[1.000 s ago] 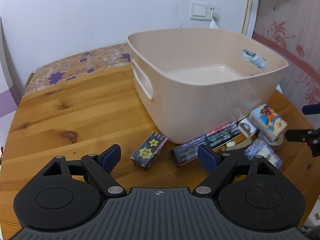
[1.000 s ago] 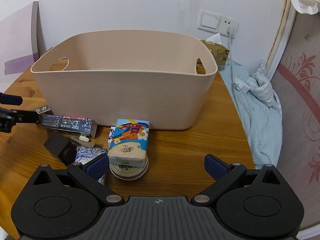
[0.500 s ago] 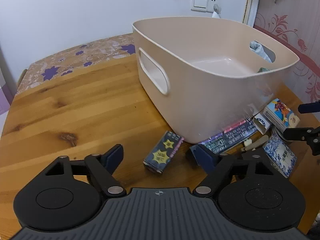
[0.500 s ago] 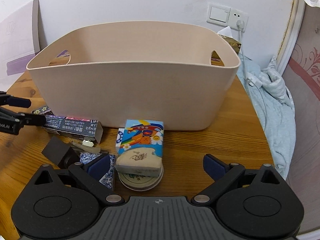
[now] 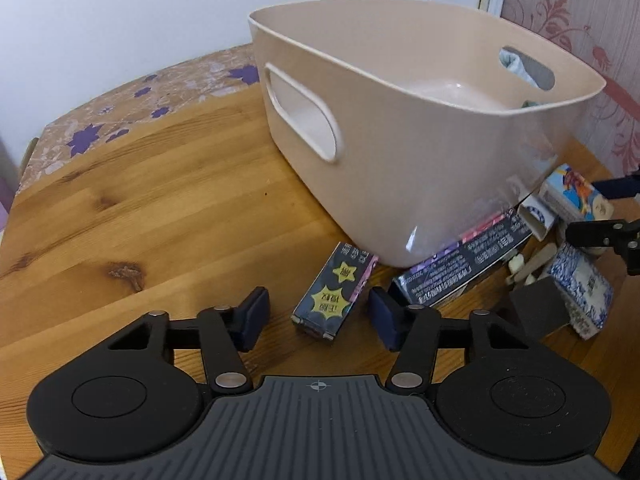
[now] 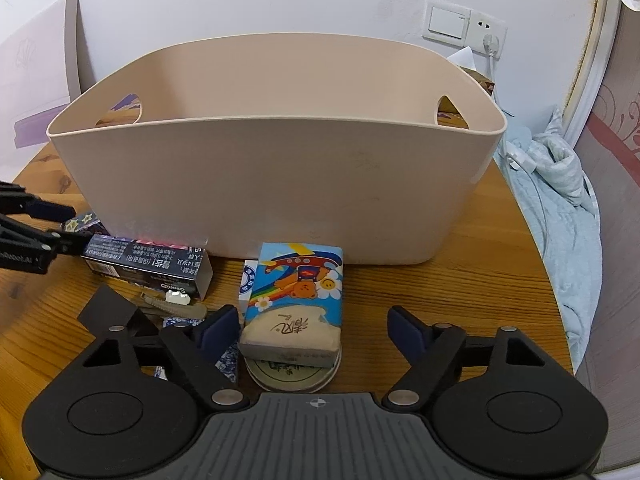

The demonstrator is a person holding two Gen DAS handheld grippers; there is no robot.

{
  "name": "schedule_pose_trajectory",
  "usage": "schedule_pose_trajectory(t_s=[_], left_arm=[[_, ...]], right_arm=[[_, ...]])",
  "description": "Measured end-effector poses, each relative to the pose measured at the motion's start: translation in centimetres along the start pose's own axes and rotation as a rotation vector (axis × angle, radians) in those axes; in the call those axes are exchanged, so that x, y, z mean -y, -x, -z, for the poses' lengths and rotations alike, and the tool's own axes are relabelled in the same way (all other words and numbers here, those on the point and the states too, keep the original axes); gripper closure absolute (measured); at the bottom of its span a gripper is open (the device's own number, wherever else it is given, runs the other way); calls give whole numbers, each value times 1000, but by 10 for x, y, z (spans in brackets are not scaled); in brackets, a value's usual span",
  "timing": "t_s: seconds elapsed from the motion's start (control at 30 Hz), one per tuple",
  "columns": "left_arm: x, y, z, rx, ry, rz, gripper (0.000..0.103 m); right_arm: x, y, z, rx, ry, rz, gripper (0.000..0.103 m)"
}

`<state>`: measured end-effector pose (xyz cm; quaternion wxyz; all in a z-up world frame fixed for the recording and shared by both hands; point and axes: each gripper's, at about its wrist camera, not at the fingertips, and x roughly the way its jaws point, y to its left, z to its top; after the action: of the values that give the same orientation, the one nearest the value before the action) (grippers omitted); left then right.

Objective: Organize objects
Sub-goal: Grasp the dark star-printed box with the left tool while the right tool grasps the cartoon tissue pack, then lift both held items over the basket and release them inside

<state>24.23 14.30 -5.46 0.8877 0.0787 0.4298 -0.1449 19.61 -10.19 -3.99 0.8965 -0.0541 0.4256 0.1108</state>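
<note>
Your left gripper (image 5: 316, 316) has just been closing; the small star-printed box (image 5: 335, 295) lies between its pads, untouched. Your right gripper (image 6: 310, 330) has also been narrowing around the cartoon tissue pack (image 6: 295, 300), which sits on a round tin (image 6: 292, 374); its pads stand clear. Beyond lie one long dark carton (image 6: 148, 265) and one beige basket (image 6: 276, 172) on the wooden table (image 5: 160, 208).

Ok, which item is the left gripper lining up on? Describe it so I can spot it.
Start at the beige basket on the wooden table. At its near corner lies a small dark box, apart from the clutter, and it alone bears yellow stars.
</note>
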Motion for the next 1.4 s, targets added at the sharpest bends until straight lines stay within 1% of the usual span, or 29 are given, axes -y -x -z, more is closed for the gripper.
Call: schedule_pose_trajectory(t_s=[0.03, 0.07, 0.1, 0.13, 0.23, 0.27, 0.33, 0.43, 0.6, 0.87, 1.03, 1.13, 1.4], left_arm=[[0, 0, 0, 2, 2, 4, 52], [0, 0, -1, 5, 0, 5, 57], [0, 0, -1, 6, -3, 7, 62], [1, 0, -2, 6, -5, 11, 65], [2, 1, -2, 2, -13, 17, 79], [3, 2, -2, 1, -12, 15, 79], [4, 5, -1, 1, -1, 7, 79], [7, 11, 2, 10, -4, 16, 79], [12, 21, 7, 19, -11, 21, 79], [17, 42, 14, 53, 12, 17, 79], [26, 70, 11, 117, -8, 19, 79], [34, 84, 9, 148, -23, 1, 79], [47, 109, 0, 221, -42, 2, 79]], right_arm=[[0, 0, 0, 1, -2, -3, 27], [0, 0, 0, 1, -4, -4, 30], [0, 0, -1, 2, -4, -5, 32], [0, 0, -1, 2, -4, -8, 35], [-3, 3, 0, 1, 7, -23, 46], [-5, 5, 1, 2, 12, -27, 51], [-8, 7, 1, 2, 22, -25, 55], [-9, 10, 3, 9, 24, -23, 60], [-4, 15, 4, 24, 16, -19, 60], [4, 35, 5, 70, -8, -6, 60], [13, 52, 6, 101, -19, 7, 60], [16, 61, 7, 119, -20, 11, 60], [21, 81, 9, 173, -19, 16, 60]])
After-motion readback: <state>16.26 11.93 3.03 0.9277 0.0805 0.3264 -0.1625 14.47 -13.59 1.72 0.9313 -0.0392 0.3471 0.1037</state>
